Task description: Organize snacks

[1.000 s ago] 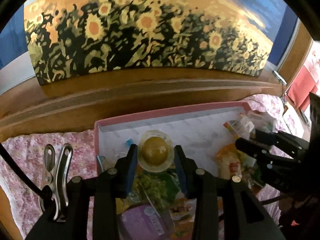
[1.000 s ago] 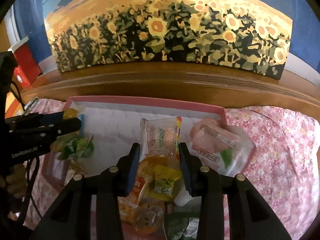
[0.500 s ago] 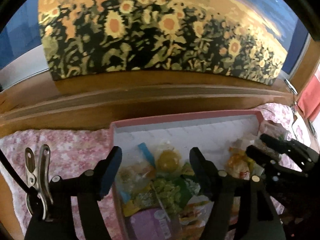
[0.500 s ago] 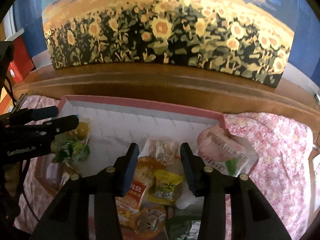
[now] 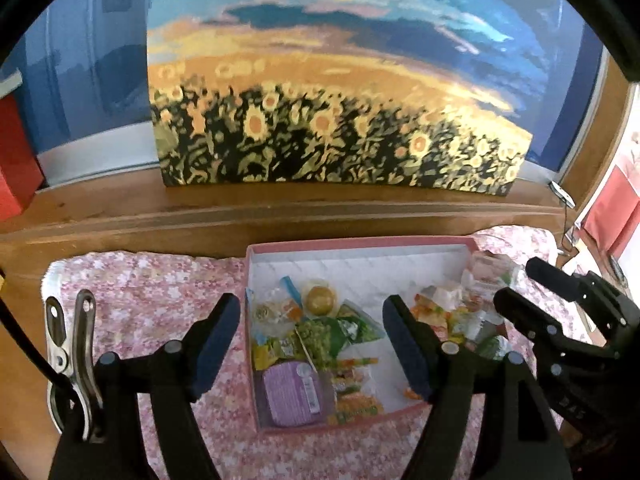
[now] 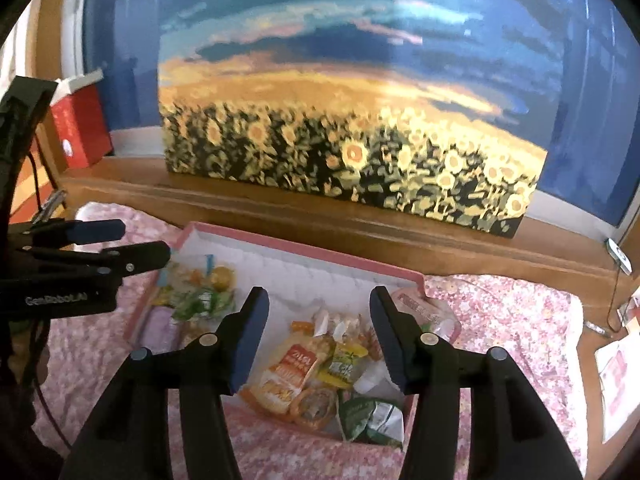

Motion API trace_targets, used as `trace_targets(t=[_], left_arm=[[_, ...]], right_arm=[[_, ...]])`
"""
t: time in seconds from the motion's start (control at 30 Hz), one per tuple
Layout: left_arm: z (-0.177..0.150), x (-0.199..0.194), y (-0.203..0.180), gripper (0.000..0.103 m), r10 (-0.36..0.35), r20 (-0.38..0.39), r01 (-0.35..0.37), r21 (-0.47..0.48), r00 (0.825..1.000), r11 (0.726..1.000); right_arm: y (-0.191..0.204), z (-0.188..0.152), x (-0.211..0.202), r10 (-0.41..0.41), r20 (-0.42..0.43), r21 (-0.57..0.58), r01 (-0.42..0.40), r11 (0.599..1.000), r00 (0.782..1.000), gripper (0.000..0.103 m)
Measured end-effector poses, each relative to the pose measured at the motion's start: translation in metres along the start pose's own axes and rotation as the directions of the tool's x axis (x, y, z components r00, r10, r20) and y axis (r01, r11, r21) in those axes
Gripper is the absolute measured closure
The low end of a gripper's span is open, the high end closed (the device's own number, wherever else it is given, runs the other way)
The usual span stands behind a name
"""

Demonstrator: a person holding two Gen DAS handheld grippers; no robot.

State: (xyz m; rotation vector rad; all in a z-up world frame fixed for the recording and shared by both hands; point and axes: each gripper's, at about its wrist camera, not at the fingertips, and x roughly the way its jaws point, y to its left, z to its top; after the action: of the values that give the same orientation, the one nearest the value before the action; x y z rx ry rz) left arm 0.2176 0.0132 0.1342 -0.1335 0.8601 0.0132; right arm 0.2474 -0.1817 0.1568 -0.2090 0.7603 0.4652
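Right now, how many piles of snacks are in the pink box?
2. One pile lies at the box's left end, with the purple tub nearest the camera; the other pile lies at its right end. Snacks underneath each pile may be hidden.

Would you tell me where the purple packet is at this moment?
In the left wrist view, the purple packet lies in the pink box's near left corner, just below the green snack bag.

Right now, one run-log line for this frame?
left gripper: open, empty, jaws just opening | right gripper: open, empty, jaws just opening | pink-rimmed shallow cardboard box: snacks inside
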Motion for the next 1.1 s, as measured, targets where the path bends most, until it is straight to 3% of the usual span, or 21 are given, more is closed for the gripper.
trace_targets(t=[0.33,0.87,1.1], left_arm=[[-0.018,-0.043,-0.032,0.025,0.009,0.076,-0.012,0.042,0.997,0.999],[-0.084,-0.079,-0.037,0.024,-0.004,0.004,0.004,0.022,1.000,1.000],[-0.107,-0.074,-0.037,0.022,-0.010,-0.080,0.009,-0.007,0.997,1.000]], right_arm=[[0.000,-0.017,-0.048,0.009,0.049,-0.002,-0.009,1.000,0.999,0.043],[0.007,-0.077,-0.092,0.025,-0.074,0.042,-0.022,0.999,0.997,0.043],[0.011,-0.107,-0.097,0.032,-0.151,0.068,-0.022,0.997,0.988,0.043]])
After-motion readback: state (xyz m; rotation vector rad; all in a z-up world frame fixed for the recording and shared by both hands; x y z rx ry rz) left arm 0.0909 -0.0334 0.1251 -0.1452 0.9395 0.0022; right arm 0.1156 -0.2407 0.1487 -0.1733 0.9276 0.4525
